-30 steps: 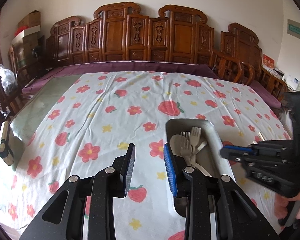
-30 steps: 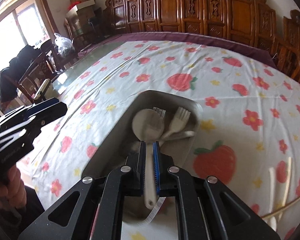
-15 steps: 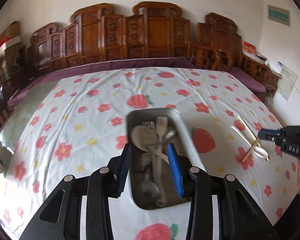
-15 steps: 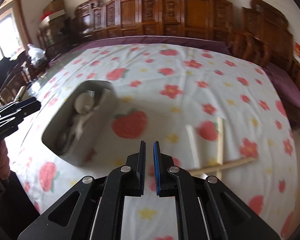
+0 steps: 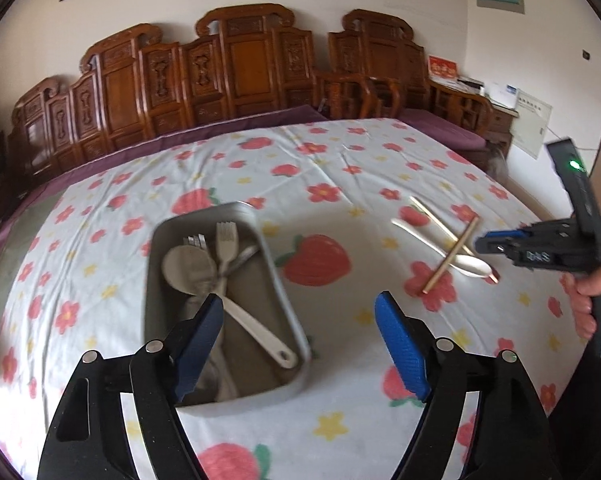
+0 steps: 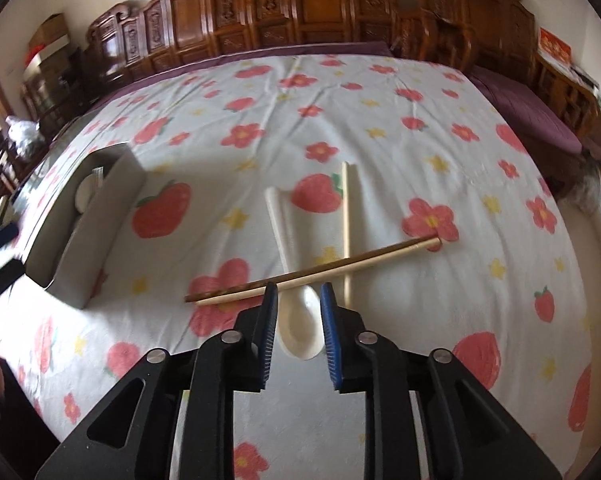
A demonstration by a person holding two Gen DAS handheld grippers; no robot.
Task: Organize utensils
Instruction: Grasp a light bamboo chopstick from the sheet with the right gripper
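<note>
The white spoon [image 6: 290, 276] lies on the worktop [image 6: 380, 128] at 6 o'clock, its bowl between the open fingers of the right hand-held gripper [image 6: 298, 312], under two crossed chopsticks [image 6: 312, 270]. It looks light, hard and slippery, so its thin handle seems the best place to hold. The grey tray [image 5: 278, 300] at 9 o'clock holds forks [image 5: 226, 240] and spoons [image 5: 188, 268]; the left hand-held gripper [image 5: 300, 332] is wide open and holds nothing.

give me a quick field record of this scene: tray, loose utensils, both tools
tray: grey tray on the floral tablecloth, holding forks and spoons
loose utensils: white spoon and two chopsticks crossed over it, outside the tray
left tool: open wide, above the tray's near right edge, empty
right tool: open, straddling the white spoon's bowl, not closed on it
</note>
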